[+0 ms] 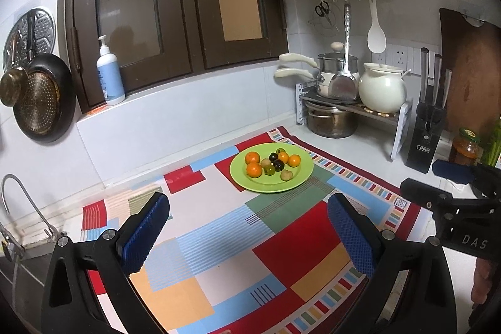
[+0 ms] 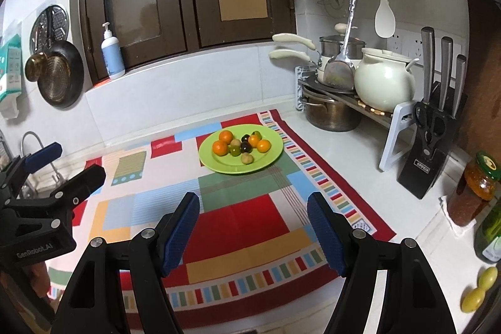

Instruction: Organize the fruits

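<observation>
A green plate (image 1: 300, 177) (image 2: 269, 157) sits toward the far side of a patterned cloth (image 1: 281, 255) (image 2: 238, 224). It holds several oranges (image 1: 252, 157) (image 2: 226, 136), dark plums (image 1: 278, 166) (image 2: 245, 147) and small green and tan fruits (image 1: 286, 175) (image 2: 246, 158). My left gripper (image 1: 247, 221) is open and empty, well short of the plate. My right gripper (image 2: 253, 224) is open and empty, also short of the plate. Each gripper shows at the edge of the other's view, the right one (image 1: 438, 183) and the left one (image 2: 62, 165).
A rack with pots (image 2: 332, 111) and a white jar (image 2: 385, 83) stands at the back right, with a knife block (image 2: 429, 155) beside it. A sauce jar (image 2: 476, 190), a green bottle (image 2: 490, 237) and yellow-green fruits (image 2: 479, 290) are at the right. A faucet (image 1: 18, 199) is at the left.
</observation>
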{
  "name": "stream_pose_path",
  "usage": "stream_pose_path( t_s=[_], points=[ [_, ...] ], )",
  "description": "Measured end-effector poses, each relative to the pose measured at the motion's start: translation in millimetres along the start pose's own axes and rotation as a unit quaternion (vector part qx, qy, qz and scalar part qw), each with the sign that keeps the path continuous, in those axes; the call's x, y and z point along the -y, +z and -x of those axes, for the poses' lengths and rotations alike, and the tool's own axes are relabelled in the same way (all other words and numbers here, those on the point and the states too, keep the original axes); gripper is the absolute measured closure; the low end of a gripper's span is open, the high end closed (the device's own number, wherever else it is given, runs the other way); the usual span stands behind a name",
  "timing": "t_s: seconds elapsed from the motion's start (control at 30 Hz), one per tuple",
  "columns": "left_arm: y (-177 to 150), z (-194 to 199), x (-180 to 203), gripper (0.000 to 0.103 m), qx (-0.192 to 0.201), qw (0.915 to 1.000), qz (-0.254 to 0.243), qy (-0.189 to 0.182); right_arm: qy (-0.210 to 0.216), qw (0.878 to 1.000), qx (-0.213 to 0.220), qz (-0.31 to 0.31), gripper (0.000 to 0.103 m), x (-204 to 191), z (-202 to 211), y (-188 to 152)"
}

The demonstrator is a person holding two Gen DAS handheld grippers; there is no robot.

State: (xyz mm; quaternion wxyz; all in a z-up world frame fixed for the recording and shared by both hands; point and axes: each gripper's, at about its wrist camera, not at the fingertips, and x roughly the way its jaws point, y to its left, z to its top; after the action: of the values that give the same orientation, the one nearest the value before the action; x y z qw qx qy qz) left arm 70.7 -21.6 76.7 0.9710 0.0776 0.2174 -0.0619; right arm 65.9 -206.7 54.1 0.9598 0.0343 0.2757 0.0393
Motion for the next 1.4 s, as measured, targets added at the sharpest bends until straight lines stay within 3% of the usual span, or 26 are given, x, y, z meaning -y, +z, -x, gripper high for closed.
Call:
stream_pose_path(
  t_s=[1.4],
  points=[
    [-7.0, 2.4, -11.3, 0.000, 0.003, 0.9998, 0.017, 0.012, 0.004, 1.000, -0.002, 0.009, 0.031, -8.9, 0.4, 0.1]
  ],
)
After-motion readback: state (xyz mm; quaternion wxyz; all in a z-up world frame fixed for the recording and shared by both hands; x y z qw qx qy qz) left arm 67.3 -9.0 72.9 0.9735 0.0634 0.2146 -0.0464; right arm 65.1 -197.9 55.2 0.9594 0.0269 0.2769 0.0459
